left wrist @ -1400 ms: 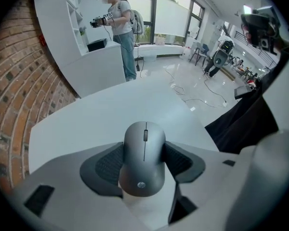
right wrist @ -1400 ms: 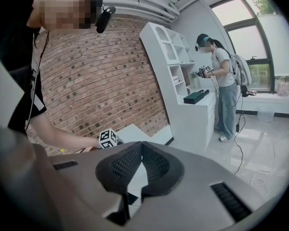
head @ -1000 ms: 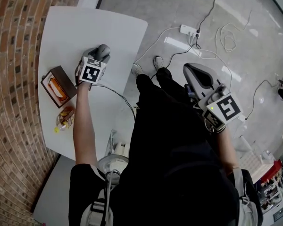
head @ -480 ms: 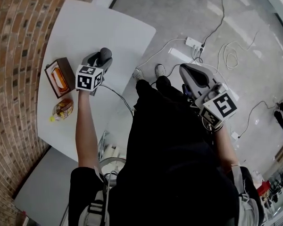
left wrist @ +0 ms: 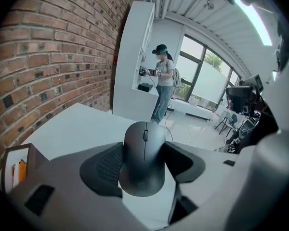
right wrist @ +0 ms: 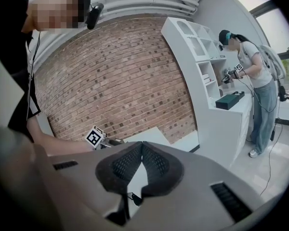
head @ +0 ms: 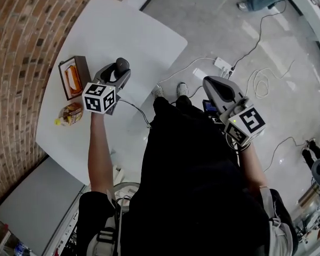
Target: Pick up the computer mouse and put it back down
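The dark grey computer mouse is clamped between the black pads of my left gripper, its scroll wheel facing the camera. In the head view the mouse sticks out of the left gripper in the air above the white table. My right gripper hangs over the grey floor to the right of the person's legs. Its jaws meet at the tips in the right gripper view, with nothing between them.
A brown box with orange contents and a snack packet lie on the table's left side by the brick wall. A cable runs off the table edge. A power strip and loose cords lie on the floor. Another person stands at white shelves.
The left gripper has come up off the table with the mouse in it and rolled. The right gripper has shifted only slightly.
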Tool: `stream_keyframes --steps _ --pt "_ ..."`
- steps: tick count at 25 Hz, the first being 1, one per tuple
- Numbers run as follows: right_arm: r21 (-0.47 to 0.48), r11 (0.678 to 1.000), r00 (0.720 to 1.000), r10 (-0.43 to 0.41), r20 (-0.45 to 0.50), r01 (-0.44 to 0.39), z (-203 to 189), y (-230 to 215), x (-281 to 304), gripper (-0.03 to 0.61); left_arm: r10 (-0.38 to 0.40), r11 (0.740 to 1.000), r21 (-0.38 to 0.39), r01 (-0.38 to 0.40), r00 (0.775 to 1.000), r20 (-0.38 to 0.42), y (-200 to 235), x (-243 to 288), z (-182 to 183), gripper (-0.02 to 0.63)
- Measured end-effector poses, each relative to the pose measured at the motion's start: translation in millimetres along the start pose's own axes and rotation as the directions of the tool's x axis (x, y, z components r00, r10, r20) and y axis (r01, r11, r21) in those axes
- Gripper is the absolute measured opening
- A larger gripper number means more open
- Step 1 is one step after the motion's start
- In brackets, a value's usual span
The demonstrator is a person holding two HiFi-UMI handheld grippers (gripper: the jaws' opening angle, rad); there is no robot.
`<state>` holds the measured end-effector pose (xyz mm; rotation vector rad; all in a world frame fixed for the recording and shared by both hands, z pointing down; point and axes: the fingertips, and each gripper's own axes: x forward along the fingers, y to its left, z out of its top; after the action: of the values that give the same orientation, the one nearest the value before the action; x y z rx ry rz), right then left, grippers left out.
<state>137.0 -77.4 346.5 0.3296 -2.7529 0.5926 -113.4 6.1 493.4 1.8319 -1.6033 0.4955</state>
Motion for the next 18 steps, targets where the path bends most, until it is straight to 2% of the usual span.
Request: stream_keyframes --steps 6,11,18 --pt "-0.016 0.999 0.999 0.047 0.000 -0.047 2 9 12 0.016 0.008 0.994 -0.108 0.011 0.986 0.168 -13 -42 28 0.282" --pt "-0.031 0.995 0.995 0.098 -0.005 -0.098 2 22 25 0.016 -0.001 0.971 -0.227 0.078 0.947 0.322 -27 -74 44 0.282" --pt "-0.049 0.989 0.990 0.142 -0.007 -0.142 6 31 41 0.017 -0.009 0.950 -0.278 0.143 0.901 0.433 -45 -105 58 0.282"
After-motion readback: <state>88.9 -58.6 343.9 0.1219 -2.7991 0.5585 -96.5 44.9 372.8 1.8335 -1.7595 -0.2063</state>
